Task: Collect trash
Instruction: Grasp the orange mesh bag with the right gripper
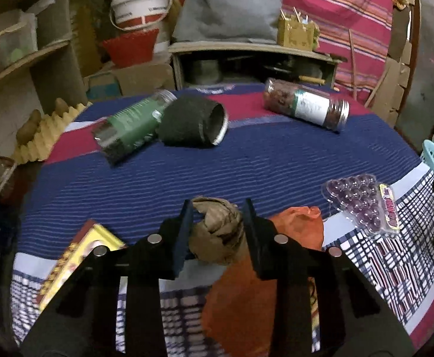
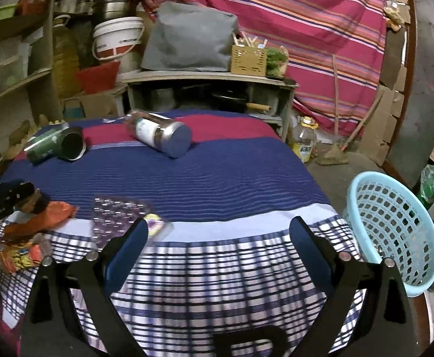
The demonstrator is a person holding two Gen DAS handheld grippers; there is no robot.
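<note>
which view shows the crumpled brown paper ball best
The left wrist view: the crumpled brown paper ball sits front and centre between the pads of the left gripper, which press on it, with its creases clear. The right wrist view shows only a dark sliver of it at the far left edge, beside that gripper.

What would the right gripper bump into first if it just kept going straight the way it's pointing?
Probably the checked cloth on the table. The right gripper is open and empty, aimed down over bare cloth. The clear plastic tray sits left of that line and the blue basket right, though depth is hard to judge.
</note>
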